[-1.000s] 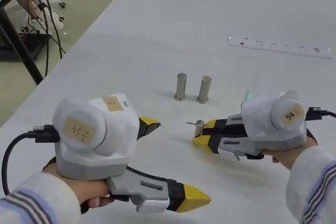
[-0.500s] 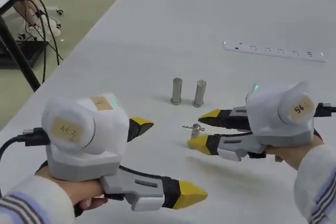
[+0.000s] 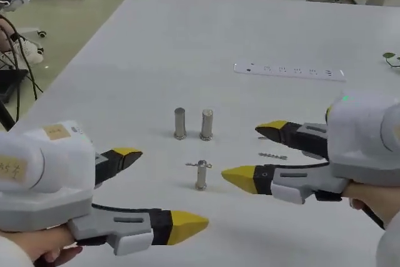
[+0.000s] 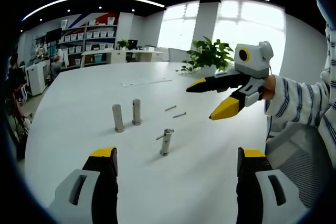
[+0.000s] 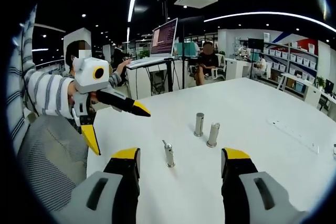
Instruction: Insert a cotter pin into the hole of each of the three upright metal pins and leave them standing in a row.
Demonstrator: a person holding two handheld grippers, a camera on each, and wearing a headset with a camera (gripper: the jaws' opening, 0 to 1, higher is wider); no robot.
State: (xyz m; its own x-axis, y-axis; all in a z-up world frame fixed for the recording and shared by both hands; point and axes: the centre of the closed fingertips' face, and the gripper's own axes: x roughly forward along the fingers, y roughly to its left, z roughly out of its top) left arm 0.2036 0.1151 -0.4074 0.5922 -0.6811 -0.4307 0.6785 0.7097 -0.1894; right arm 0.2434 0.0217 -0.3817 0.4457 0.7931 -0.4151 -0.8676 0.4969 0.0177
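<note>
- Head view: the left gripper (image 3: 159, 189) and right gripper (image 3: 250, 153), both spread wide and empty, flank the pinned metal pin (image 3: 200, 175), which stands upright on the table (image 3: 187, 42).
- Left gripper view: two bare metal pins (image 4: 118, 118) stand side by side. Two loose cotter pins (image 4: 179, 114) lie flat beyond them.
- Right gripper view: the pinned metal pin (image 5: 169, 155) stands near the pair, not touching it.

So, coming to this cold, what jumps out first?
The left gripper and right gripper, both open, flank one upright metal pin with a cotter pin through its top. Behind it two bare pins stand side by side; loose cotter pins lie by the right gripper.
</note>
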